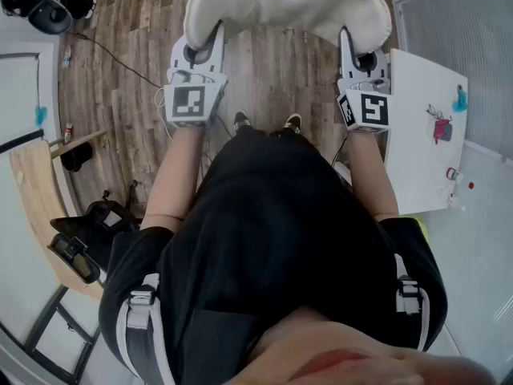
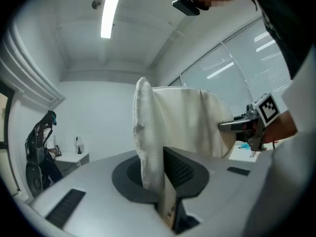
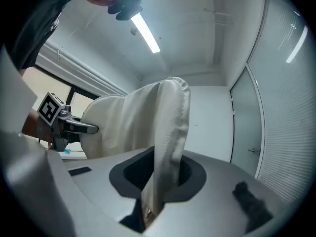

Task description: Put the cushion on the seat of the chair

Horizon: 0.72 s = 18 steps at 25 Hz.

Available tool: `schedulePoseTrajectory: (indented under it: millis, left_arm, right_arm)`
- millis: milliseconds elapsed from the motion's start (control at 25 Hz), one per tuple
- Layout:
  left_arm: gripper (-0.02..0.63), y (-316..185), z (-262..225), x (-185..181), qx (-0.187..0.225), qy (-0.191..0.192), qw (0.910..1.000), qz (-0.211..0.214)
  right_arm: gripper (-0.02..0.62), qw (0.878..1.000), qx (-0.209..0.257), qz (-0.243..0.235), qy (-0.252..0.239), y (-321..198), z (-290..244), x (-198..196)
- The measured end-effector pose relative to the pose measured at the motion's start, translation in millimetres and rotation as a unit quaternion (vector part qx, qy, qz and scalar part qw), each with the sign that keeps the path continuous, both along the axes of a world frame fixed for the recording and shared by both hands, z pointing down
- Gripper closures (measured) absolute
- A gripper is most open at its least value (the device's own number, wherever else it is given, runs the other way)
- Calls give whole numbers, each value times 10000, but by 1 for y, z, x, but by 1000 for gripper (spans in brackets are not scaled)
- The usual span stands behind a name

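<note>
Though overhead hides it, jaws clamp cushion [image 1: 288, 6] — per gripper views

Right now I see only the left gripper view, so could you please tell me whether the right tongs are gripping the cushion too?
Observer: Yes, the right gripper has its tongs shut on the cushion edge.
Operator: Thank you; what lies beneath it?
Observer: Only bare wooden floor, as the head view shows.
Operator: And where are the feet?
Observer: The person's shoes stand on the floor, on the person's side of the cushion.
</note>
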State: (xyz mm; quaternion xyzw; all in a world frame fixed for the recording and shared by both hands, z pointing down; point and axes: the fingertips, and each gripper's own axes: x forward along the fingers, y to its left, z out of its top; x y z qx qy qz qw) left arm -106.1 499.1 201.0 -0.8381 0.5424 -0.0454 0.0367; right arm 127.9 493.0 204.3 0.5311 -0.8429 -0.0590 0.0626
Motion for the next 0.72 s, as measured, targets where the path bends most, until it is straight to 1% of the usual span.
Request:
schedulePoseTrajectory:
  millis: [160, 400, 520, 720]
  left_arm:
    - [554, -3, 3, -6, -29, -19, 10000, -14]
    - [554, -3, 8, -27, -46, -79, 10000, -9]
    - [554, 0, 12, -39, -94, -98, 9999, 59]
    - [554, -1, 12, -64, -134, -22, 9997, 206]
  right_arm:
    - [538, 10000, -25, -15, -33, -3, 2, -7]
    - [537, 9999, -92, 28, -59, -3, 11, -29]
    - [537, 9999, -99, 75, -39, 0, 13, -40]
    - [537, 9999, -94, 130, 21, 1, 12, -67]
